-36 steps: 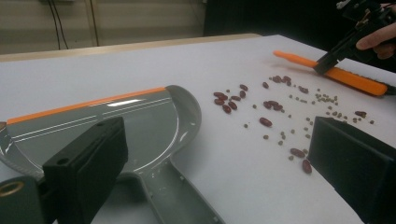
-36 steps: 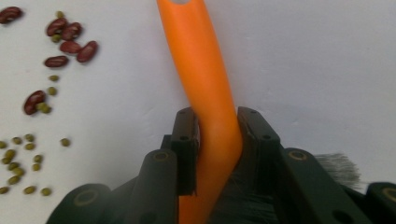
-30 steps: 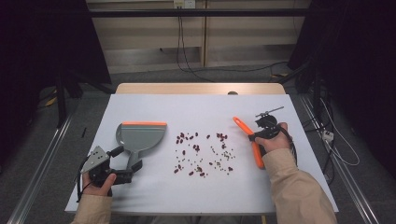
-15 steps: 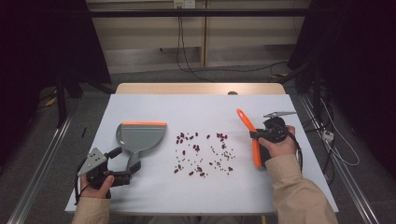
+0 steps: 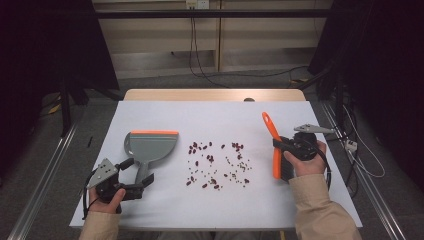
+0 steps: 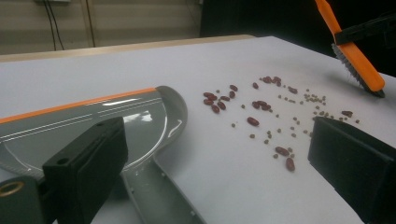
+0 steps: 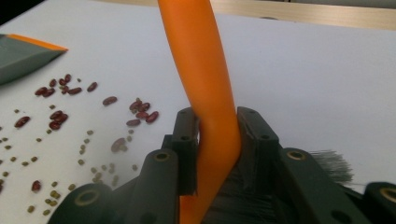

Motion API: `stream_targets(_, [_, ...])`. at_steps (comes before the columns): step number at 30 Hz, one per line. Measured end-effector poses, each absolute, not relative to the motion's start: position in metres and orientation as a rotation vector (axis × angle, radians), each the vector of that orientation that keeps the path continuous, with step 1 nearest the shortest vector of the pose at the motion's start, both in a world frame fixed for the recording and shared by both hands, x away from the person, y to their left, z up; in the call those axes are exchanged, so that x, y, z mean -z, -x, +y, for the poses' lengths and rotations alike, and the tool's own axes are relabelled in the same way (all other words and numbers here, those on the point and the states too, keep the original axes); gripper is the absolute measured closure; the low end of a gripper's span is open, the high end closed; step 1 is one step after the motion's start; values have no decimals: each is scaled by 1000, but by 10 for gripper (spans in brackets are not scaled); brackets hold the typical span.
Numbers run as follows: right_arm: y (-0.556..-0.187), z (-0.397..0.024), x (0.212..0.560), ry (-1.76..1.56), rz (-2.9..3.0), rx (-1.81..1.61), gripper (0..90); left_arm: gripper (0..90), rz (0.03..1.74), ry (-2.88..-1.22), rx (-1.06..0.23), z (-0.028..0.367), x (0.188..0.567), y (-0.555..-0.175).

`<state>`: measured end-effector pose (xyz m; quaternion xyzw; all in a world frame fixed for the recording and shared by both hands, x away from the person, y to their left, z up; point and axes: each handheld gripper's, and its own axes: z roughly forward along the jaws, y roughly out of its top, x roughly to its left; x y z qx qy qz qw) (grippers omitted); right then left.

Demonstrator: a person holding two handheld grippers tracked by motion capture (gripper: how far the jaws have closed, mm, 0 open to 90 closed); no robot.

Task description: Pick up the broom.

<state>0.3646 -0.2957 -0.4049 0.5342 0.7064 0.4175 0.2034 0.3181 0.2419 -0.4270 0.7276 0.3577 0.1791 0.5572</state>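
High view, layout: dustpan point(image 5: 150, 146) at left of white table point(image 5: 220, 210), scatter of beans point(image 5: 216, 162) in the middle, orange brush point(image 5: 274, 145) at right.
Right gripper point(image 5: 287, 150): jaws pressed together on the brush handle, pinching it just above the bristles; confirmed in right gripper view, handle point(image 7: 205, 84) wedged between both jaws.
Brush position: held beside the beans on their right, well apart from the dustpan; bristle end low, contact with the table not clear.
Left gripper point(image 5: 140, 186): jaws spread, straddling the dustpan handle point(image 6: 159, 191), not clamped.
Beans: 2 kinds, large red and small greenish, loose on the table, none in the pan.
Step in hand: likely brush secured, pan not yet gripped.
Next move: probably closing on the pan handle, steadying its orange lip point(image 5: 154, 132) toward the beans, then sweeping leftward.
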Motion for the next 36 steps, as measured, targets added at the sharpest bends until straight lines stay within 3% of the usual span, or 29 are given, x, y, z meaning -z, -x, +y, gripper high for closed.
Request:
stream_targets(22, [-343,-312,398,-1427,1710,-1440,707,47,814,-1721,-429,226,413,-320])
stream_targets(36, [-348,-289,376,-1354,1607,-1541,709,44,737,-1722,-385,192,395,-329])
